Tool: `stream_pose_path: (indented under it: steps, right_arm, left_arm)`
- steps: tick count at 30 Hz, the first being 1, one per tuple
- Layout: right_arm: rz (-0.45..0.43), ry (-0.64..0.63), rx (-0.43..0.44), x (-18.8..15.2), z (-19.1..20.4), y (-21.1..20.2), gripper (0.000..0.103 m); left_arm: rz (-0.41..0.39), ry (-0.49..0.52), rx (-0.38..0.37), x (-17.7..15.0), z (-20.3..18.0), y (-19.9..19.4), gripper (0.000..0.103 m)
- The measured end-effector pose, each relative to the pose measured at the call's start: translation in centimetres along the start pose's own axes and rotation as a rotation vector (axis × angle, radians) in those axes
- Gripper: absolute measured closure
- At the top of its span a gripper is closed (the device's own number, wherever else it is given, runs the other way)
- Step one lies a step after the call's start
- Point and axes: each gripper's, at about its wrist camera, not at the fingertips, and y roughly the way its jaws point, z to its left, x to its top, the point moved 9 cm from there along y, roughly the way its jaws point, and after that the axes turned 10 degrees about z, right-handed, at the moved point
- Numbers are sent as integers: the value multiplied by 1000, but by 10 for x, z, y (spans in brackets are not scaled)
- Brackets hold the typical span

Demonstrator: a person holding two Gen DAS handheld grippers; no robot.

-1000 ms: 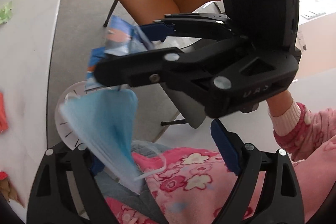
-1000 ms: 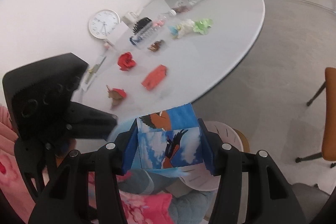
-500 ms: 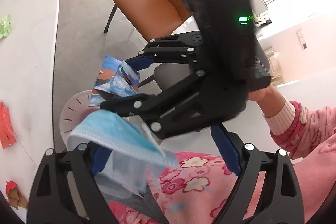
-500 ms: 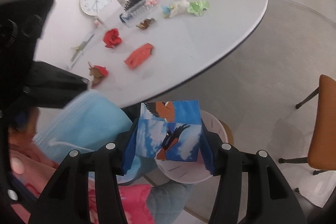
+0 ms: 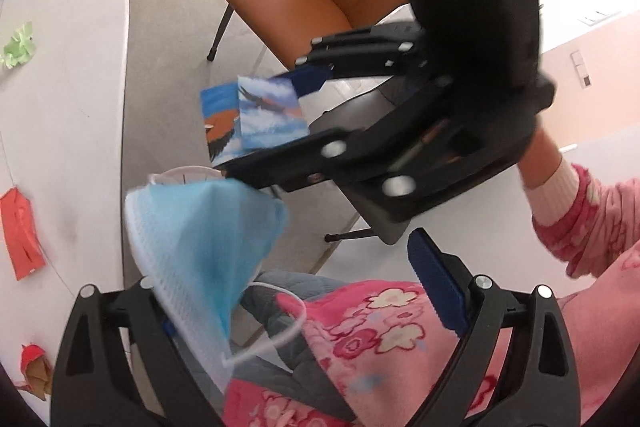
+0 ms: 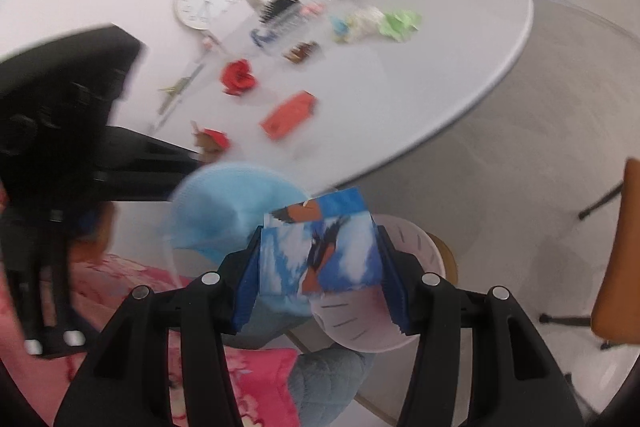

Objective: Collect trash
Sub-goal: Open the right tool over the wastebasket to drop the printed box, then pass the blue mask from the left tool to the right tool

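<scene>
A light blue face mask [image 5: 200,239] hangs over the left finger of my left gripper [image 5: 292,267]. The jaws are opening and stand wide, and the pads do not press on the mask. My right gripper [image 6: 318,251] is shut on a small blue box with a bird picture [image 6: 332,251]. The left wrist view shows that box [image 5: 256,119] held out in front. The mask [image 6: 228,211] sits blurred just left of the box. A white round bin [image 6: 400,307] stands on the floor right below both.
The white oval table [image 6: 460,39] carries a red folded paper [image 6: 290,115], a red crumpled ball [image 6: 238,77], green crumpled paper [image 6: 400,23] and small items. An orange-brown chair [image 5: 304,3] stands beyond the bin. A person's pink floral clothing [image 5: 380,339] lies under my left gripper.
The mask has swung up off the left finger and has come into the right wrist view beside the box. The right gripper has rolled, still holding the box over the bin.
</scene>
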Motion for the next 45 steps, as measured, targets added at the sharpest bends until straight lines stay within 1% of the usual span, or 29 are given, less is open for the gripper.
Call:
stream_pose_path:
  steps: [3, 5, 8, 12, 16, 18, 20, 22, 25, 29, 32, 34, 36, 39, 42, 45]
  right_arm:
    - [-11, -37, 4, 10, 9, -7, 49]
    - [2, -53, -2, 12, 12, -5, 49]
    - [46, -81, -9, 3, 16, 4, 49]
    - [106, -87, -26, -11, 14, 20, 49]
    - [150, -93, -43, -20, 11, 41, 50]
    - [161, -84, -36, -23, 7, 49, 50]
    - [172, -65, -20, -26, 3, 54, 50]
    - [204, -61, 4, -32, 2, 59, 50]
    - [226, -62, 5, -35, 2, 65, 38]
    - [210, -53, 12, -31, 4, 60, 34]
    - [162, -74, 52, -23, 14, 48, 33]
    - [142, -101, 72, -18, 21, 40, 33]
    - [139, -120, 83, -14, 25, 37, 33]
    - [141, -142, 92, -10, 27, 31, 33]
    - [149, -164, 129, -10, 31, 24, 33]
    - [150, -190, 175, -7, 41, 15, 33]
  left_arm:
    - [-6, 25, 21, -2, 0, -5, 14]
    - [-1, 30, 29, -5, 1, -5, 14]
    - [16, 32, 14, -9, 1, -4, 14]
    - [25, 25, 13, -14, 2, -3, 14]
    - [19, 31, 3, -11, 0, -5, 14]
    - [26, 36, -2, -12, -1, -2, 13]
    - [51, 44, -8, -12, -3, 5, 13]
    - [72, 49, -12, -14, -1, 9, 13]
    - [80, 42, -13, -14, 1, 12, 13]
    - [80, 27, -18, -17, 5, 7, 13]
    - [69, 24, -16, -15, 7, 5, 13]
    - [58, 33, -29, -15, 4, 0, 11]
    - [47, 50, -24, -14, 0, -1, 11]
    - [42, 72, 10, -14, -1, -5, 11]
    - [28, 85, 7, -12, -1, -13, 11]
    - [6, 92, 20, -9, 1, -20, 11]
